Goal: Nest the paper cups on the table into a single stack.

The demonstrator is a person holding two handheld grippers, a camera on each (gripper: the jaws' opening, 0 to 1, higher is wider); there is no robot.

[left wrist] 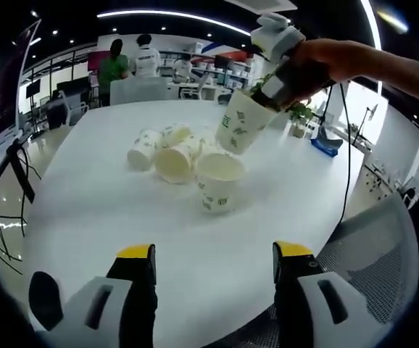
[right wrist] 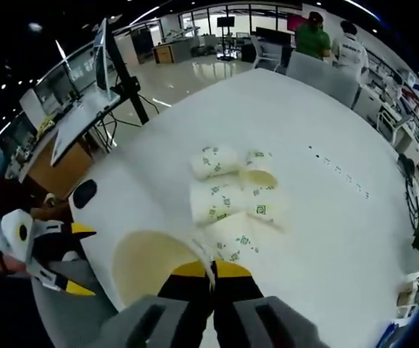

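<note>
Right gripper [right wrist: 211, 272] clenched on rim of held cup [left wrist: 243, 121], lifted just above upright cup [left wrist: 218, 180] on white table [left wrist: 108, 196]. Toppled cups [right wrist: 227, 185] lie beyond it. Left gripper [left wrist: 214, 261] released, low, well short of cups.

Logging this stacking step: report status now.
Right hand-held gripper shut on paper cup, above upright cup. Left hand-held gripper open. Three cups lying loose.

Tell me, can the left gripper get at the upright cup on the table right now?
Probably yes. The left gripper is open, and bare table lies between it and the upright cup. The right gripper's held cup hangs above it, though.
</note>
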